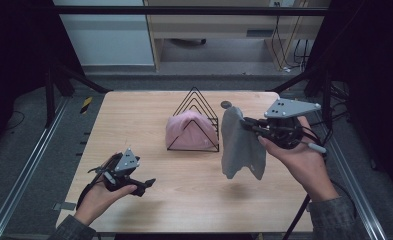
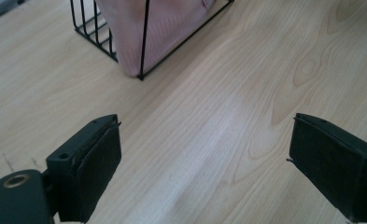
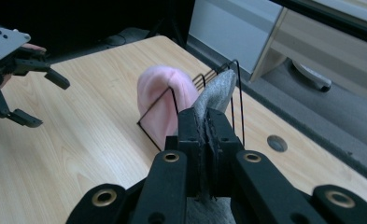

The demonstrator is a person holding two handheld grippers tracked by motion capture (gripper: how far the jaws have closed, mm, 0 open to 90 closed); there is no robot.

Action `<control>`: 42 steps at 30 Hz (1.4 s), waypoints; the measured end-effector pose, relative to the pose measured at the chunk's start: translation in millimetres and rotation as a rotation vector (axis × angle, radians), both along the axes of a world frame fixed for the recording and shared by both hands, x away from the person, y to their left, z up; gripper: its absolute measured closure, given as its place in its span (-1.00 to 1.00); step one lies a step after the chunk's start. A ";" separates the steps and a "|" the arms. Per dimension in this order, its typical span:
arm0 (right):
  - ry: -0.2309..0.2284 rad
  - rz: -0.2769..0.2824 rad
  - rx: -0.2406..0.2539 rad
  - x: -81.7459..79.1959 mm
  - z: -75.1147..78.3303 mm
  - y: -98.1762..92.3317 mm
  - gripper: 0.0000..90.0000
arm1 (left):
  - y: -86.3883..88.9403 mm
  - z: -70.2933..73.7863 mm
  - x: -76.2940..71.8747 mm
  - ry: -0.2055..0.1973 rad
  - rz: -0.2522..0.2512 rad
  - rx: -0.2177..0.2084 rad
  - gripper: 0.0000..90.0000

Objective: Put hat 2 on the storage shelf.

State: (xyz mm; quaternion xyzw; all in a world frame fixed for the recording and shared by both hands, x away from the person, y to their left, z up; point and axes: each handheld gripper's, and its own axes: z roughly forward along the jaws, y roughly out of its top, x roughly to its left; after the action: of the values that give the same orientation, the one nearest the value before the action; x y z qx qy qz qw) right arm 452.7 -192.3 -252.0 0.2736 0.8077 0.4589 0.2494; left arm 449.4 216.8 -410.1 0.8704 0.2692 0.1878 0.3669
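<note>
Holding a grey cloth (image 1: pixel 240 145) up beside the wire rack (image 1: pixel 196 122).
Our right tool (image 1: pixel 246 124) pinches its top edge; it hangs lengthwise downward above the bench (image 1: pixel 134 120). Our left tool (image 1: pixel 146 183) gapes, holding nothing.

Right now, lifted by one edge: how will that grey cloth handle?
Likely floppy: the grey cloth hangs in loose folds below the right gripper, clear of the table. Probably light, since a pinch on one edge carries it. It may swing or drag when moved.
</note>
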 end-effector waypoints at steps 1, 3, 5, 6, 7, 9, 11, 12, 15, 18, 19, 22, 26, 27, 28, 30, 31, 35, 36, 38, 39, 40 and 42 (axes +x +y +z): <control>0.000 0.000 0.000 0.0 0.0 0.0 0.91 | 0.0 0.0 0.0 0.000 0.000 0.000 -0.79; -0.009 0.015 0.006 3.2 9.7 7.2 0.91 | -5.0 12.8 4.0 -0.015 -0.011 0.000 -0.77; -0.012 0.026 0.009 5.1 14.7 13.0 0.91 | -8.1 22.0 6.3 -0.019 -0.021 -0.012 -0.75; -0.013 0.030 0.009 6.0 16.9 16.1 0.91 | -9.8 26.8 7.1 -0.022 -0.023 -0.010 -0.74; -0.015 0.036 0.006 6.7 19.0 19.6 0.91 | -11.2 31.6 8.5 -0.031 -0.034 -0.005 -0.74; -0.018 0.052 0.002 7.8 22.2 27.0 0.91 | -14.6 40.3 10.8 -0.041 -0.043 -0.006 -0.70; -0.020 0.069 -0.006 8.1 24.4 35.0 0.91 | -17.7 49.2 13.7 -0.047 -0.057 -0.003 -0.69; -0.021 0.076 -0.011 7.8 25.2 39.0 0.91 | -19.0 53.6 15.2 -0.046 -0.065 -0.005 -0.67; -0.021 0.102 -0.015 6.6 26.5 50.0 0.91 | -22.5 65.5 20.4 -0.048 -0.095 0.007 -0.64; -0.015 0.129 -0.014 5.3 25.5 61.1 0.91 | -25.6 74.2 26.5 -0.036 -0.120 0.009 -0.61; -0.013 0.137 -0.013 4.7 24.8 64.8 0.91 | -26.7 76.1 28.5 -0.025 -0.127 0.014 -0.60; -0.007 0.157 -0.006 3.7 23.0 71.5 0.91 | -28.6 79.3 31.7 -0.016 -0.140 0.023 -0.59; -0.001 0.197 -0.007 0.7 17.6 87.3 0.91 | -30.8 81.5 36.5 -0.010 -0.148 0.018 -0.57; -0.001 0.197 -0.007 0.7 17.6 87.3 0.91 | -31.0 81.5 37.5 -0.008 -0.152 0.017 -0.57; 0.004 0.212 -0.010 -0.2 14.5 93.1 0.91 | -31.7 81.2 38.6 -0.001 -0.160 0.009 -0.57; 0.010 0.225 -0.016 -1.1 10.6 98.5 0.91 | -32.5 79.9 39.6 -0.002 -0.167 0.006 -0.56; 0.010 0.225 -0.016 -1.1 10.6 98.5 0.91 | -32.5 79.9 39.6 -0.002 -0.167 0.006 -0.56; 0.025 0.248 -0.028 -3.4 3.4 108.2 0.91 | -33.8 77.5 41.7 0.001 -0.174 0.007 -0.55; 0.030 0.260 -0.031 -4.7 0.7 112.2 0.91 | -35.0 76.8 42.6 0.002 -0.187 0.007 -0.54; 0.033 0.265 -0.033 -5.4 -0.6 114.1 0.91 | -35.8 76.3 42.8 0.002 -0.192 0.007 -0.54; 0.036 0.274 -0.036 -6.8 -3.1 117.5 0.91 | -37.5 75.1 42.9 0.002 -0.203 0.007 -0.53; 0.038 0.277 -0.035 -7.5 -4.3 118.8 0.91 | -37.5 75.1 42.9 0.002 -0.203 0.007 -0.53; 0.044 0.286 -0.036 -8.5 -6.8 120.8 0.91 | -39.3 72.2 44.0 0.000 -0.205 -0.004 -0.52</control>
State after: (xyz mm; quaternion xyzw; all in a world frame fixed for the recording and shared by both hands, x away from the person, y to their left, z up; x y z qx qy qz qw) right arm 444.2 -71.5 -258.8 0.1613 0.8517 0.4692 0.1687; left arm 493.3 177.6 -337.9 0.8926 0.1789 0.1487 0.3861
